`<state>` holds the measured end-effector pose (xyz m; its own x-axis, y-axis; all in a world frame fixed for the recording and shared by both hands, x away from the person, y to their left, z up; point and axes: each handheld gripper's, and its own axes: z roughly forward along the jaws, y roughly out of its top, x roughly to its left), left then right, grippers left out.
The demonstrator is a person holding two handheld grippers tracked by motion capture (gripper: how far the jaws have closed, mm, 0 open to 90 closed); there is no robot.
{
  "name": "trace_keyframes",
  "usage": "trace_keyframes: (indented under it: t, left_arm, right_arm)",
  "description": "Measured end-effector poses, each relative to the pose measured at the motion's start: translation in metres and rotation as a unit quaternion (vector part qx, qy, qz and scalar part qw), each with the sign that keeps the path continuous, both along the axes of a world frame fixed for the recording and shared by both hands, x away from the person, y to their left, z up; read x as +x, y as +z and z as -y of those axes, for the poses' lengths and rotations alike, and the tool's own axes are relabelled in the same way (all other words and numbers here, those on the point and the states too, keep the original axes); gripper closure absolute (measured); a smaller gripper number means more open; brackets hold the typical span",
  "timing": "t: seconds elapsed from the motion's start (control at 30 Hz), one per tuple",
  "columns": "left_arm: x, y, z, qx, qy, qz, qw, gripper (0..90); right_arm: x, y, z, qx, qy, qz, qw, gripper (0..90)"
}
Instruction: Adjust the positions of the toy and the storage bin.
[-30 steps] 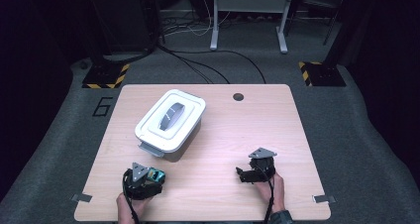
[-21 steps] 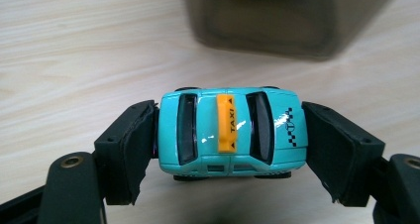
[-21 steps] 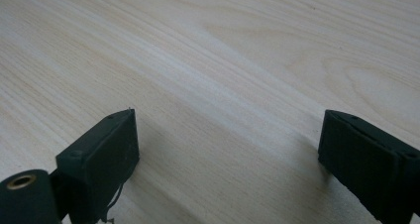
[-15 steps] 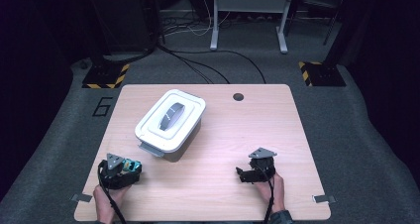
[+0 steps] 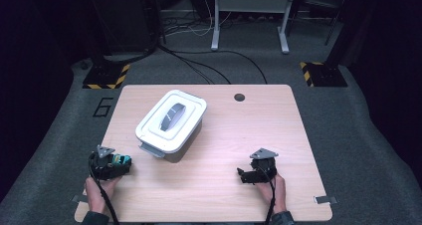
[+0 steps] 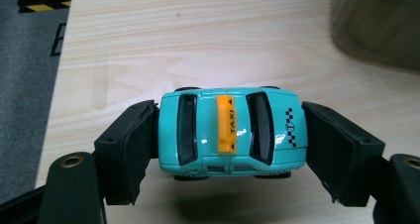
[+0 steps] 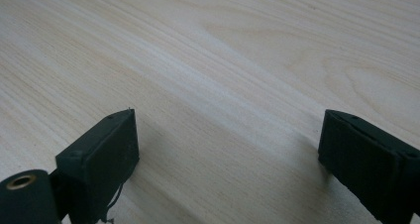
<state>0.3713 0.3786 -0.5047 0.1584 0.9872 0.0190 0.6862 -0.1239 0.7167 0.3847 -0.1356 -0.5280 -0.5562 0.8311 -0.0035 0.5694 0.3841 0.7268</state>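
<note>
Teal toy taxi clamped end-to-end in left tool | right tool apart over wooden table

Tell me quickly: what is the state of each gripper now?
Left gripper: closed on the turquoise toy taxi, gripped at its two ends.
Right gripper: open, nothing between its jaws.

Light wooden table with rounded corners, standing on grey carpet. A dark round hole lies near its far edge, and strips of tape mark its near corners. A white lidded container with a grey handle set into the lid sits left of centre, turned at an angle. Beyond the table: two black-and-yellow striped blocks, black cables, a metal frame's legs. The numeral 6 is marked on the carpet at left.
</note>
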Motion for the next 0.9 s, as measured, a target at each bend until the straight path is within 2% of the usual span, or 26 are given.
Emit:
trace_keyframes:
  t: [0.03, 0.27, 0.37, 0.53, 0.83, 0.9]
  left_arm:
    - [0.002, -0.001, -0.002, -0.001, 0.003, 0.002, 1.0, 24.3]
    - [0.019, -0.002, -0.014, -0.006, 0.007, -0.024, 0.9997, 24.2]
    - [0.023, -0.004, -0.016, -0.009, 0.011, -0.028, 0.9995, 24.2]
    - [0.029, -0.01, -0.021, -0.015, 0.007, -0.047, 0.9988, 24.1]
    - [0.029, -0.011, -0.021, -0.018, 0.003, -0.042, 0.9989, 23.0]
    - [0.028, -0.009, -0.022, -0.022, 0.011, -0.034, 0.9991, 17.5]
  right_arm:
    - [0.0, 0.0, 0.0, 0.0, 0.0, 0.0, 1.0, 7.8]
    - [0.0, 0.0, 0.0, 0.0, 0.0, 0.0, 1.0, 7.8]
    - [0.0, 0.0, 0.0, 0.0, 0.0, 0.0, 1.0, 7.8]
    - [0.0, 0.0, 0.0, 0.0, 0.001, 0.0, 1.0, 7.8]
    - [0.0, 0.0, 0.0, 0.001, 0.001, 0.0, 1.0, 7.8]
    - [0.0, 0.0, 0.0, 0.001, 0.001, 0.0, 1.0, 7.8]
